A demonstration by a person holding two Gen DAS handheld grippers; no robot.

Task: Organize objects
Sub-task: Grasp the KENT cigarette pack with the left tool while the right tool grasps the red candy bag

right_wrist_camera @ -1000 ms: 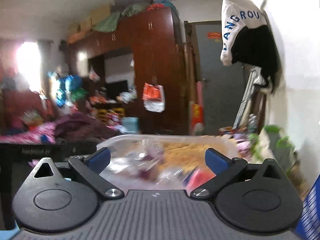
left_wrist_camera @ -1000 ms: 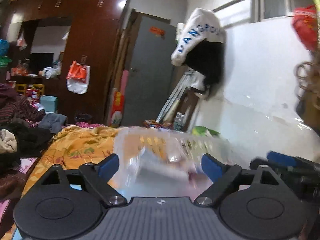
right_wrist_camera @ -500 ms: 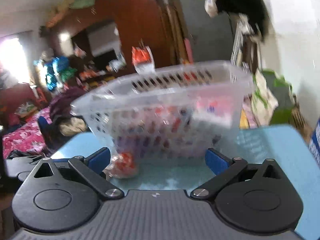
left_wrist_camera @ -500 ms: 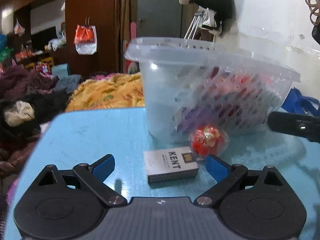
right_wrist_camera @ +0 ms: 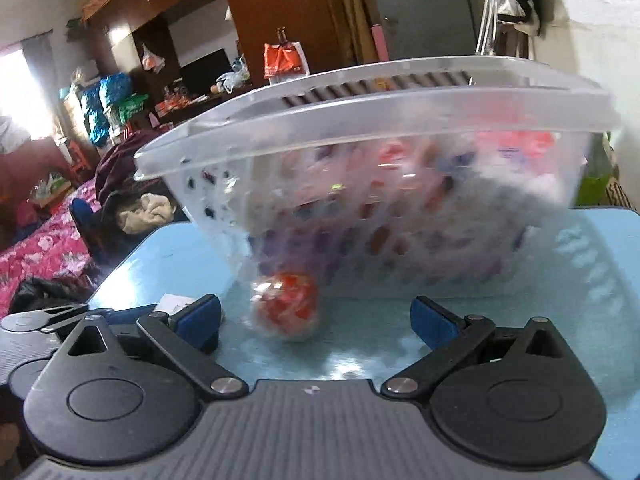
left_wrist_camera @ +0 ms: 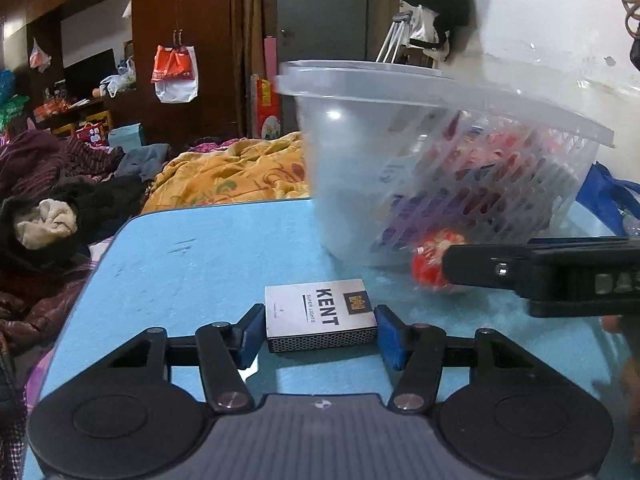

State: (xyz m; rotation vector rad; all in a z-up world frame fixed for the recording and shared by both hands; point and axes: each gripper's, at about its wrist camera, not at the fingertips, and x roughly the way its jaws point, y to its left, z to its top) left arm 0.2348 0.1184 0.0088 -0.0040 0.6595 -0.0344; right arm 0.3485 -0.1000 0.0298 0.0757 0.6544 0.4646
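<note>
A white KENT cigarette box [left_wrist_camera: 320,312] lies flat on the blue table [left_wrist_camera: 200,248]. My left gripper [left_wrist_camera: 320,334] has the box between its blue pads. The jaws are closing, and both pads meet the box's short ends. A red foil-wrapped ball [right_wrist_camera: 286,306] rests on the table against the clear slotted basket [right_wrist_camera: 360,108]. My right gripper [right_wrist_camera: 316,318] is open just before the ball, which sits nearer its left finger and touches neither. In the left wrist view the ball [left_wrist_camera: 430,264] is partly hidden by a black finger [left_wrist_camera: 500,270] of the right gripper.
The basket [left_wrist_camera: 440,92] holds several colourful wrapped items, blurred through its wall. A bed with an orange blanket [left_wrist_camera: 228,176] and dark clothes [left_wrist_camera: 48,216] lies beyond the table's far left edge. A white wall [left_wrist_camera: 560,52] stands behind the basket, and a blue bag [left_wrist_camera: 608,196] lies to its right.
Both grippers sank and tipped down toward the table. The left jaws went from wide apart to closed against the KENT box. The right gripper came nearer the red ball.
</note>
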